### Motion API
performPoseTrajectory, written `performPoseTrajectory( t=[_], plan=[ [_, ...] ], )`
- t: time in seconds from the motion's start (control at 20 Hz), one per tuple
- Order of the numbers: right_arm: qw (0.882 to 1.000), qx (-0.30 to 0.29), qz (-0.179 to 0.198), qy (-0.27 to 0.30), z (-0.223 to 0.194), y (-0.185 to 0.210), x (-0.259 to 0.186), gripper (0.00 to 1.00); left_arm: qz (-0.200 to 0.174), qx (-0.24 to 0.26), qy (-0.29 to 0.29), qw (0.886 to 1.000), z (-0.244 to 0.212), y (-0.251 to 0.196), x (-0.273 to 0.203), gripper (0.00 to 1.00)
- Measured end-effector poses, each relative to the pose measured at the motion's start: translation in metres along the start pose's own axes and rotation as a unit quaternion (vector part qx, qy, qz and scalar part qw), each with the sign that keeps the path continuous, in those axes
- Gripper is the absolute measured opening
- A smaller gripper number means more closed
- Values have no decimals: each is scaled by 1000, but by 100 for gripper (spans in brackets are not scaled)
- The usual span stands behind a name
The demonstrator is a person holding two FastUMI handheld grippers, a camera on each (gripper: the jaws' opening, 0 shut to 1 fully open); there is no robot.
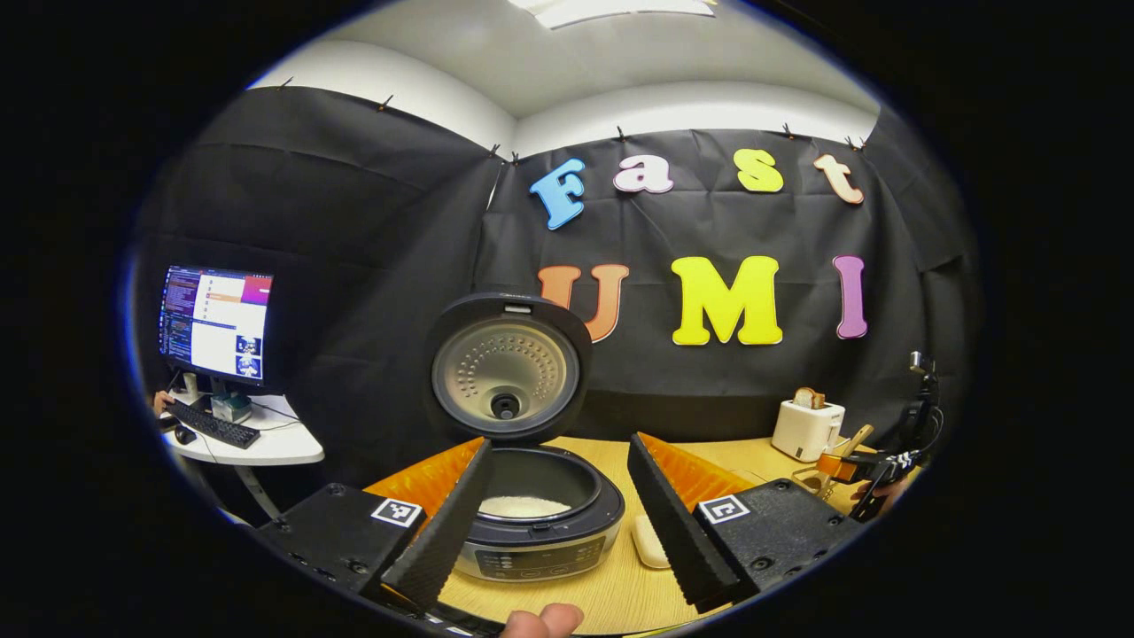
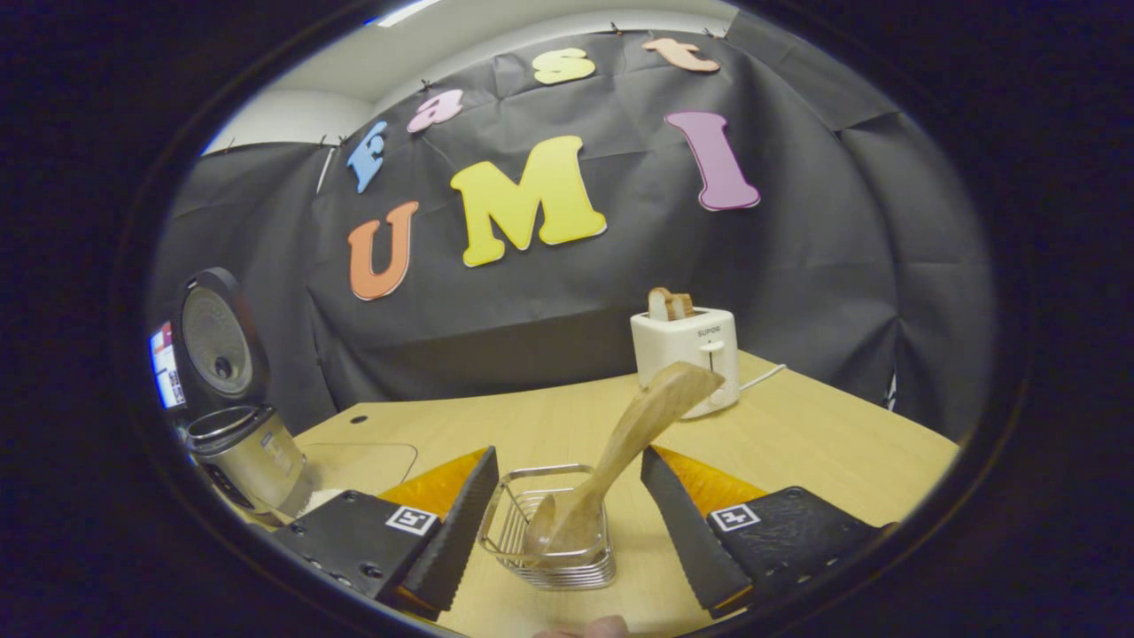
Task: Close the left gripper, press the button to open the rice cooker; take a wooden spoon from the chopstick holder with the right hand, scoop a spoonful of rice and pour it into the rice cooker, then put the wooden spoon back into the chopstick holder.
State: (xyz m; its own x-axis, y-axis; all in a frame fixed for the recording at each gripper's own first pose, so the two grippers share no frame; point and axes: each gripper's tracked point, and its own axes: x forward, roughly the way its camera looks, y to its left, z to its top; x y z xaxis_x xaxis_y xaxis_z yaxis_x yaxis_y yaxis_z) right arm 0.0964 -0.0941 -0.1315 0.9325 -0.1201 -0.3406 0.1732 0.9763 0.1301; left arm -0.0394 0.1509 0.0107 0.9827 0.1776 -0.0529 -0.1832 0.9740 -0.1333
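The rice cooker [image 1: 532,532] stands with its lid [image 1: 507,368] swung upright and white rice [image 1: 523,507] in the pot. My left gripper [image 1: 560,441] is open in front of it, a finger on each side, touching nothing. In the right gripper view the wire chopstick holder [image 2: 549,536] sits on the table with the wooden spoon [image 2: 633,430] standing in it, leaning right. My right gripper [image 2: 568,454] is open around the holder, both fingers apart from the spoon. The cooker [image 2: 248,452] is at far left there. From the left gripper view, the right gripper [image 1: 873,470] is far right by the spoon [image 1: 857,440].
A white toaster [image 2: 687,359] with bread in it stands at the back of the wooden table [image 2: 797,443]. A small white dish [image 1: 649,542] lies just right of the cooker. A monitor [image 1: 215,323] and a keyboard sit on a side desk at left. A thumb [image 1: 542,620] shows at the bottom.
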Motion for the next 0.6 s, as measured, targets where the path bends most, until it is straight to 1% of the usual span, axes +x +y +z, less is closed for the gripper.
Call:
performPoseTrajectory(
  t=[0.05,0.1,0.15,0.25,0.3,0.35,0.4,0.5,0.55,0.6],
  plan=[
    [1000,1,0,5,0,-2,-6,92,3,0,0,1000,0,0,0,97],
    [1000,-1,-4,11,-3,-9,-11,91,6,-2,-1,1000,1,-2,0,97],
    [1000,-3,-7,18,-6,-14,-17,95,6,-4,0,1000,1,-4,0,97],
    [1000,-6,-10,23,-8,-21,-28,95,5,-6,3,1000,-1,-13,1,97],
    [1000,-9,-11,18,-5,-23,-34,95,6,-3,3,1000,0,-14,1,97],
    [1000,-15,-12,12,-4,-23,-41,91,9,2,2,1000,0,-13,1,97],
    [1000,-25,-11,5,-4,-22,-49,96,15,6,0,1000,0,-11,2,97],
    [999,-40,-7,-18,1,-16,-64,96,34,3,0,999,-1,-12,1,97],
    [999,-47,-1,-24,1,-12,-70,91,38,1,0,999,-3,-14,2,97],
    [998,-56,14,-30,1,-3,-74,95,38,2,-4,999,-2,-19,3,98]
  ],
)
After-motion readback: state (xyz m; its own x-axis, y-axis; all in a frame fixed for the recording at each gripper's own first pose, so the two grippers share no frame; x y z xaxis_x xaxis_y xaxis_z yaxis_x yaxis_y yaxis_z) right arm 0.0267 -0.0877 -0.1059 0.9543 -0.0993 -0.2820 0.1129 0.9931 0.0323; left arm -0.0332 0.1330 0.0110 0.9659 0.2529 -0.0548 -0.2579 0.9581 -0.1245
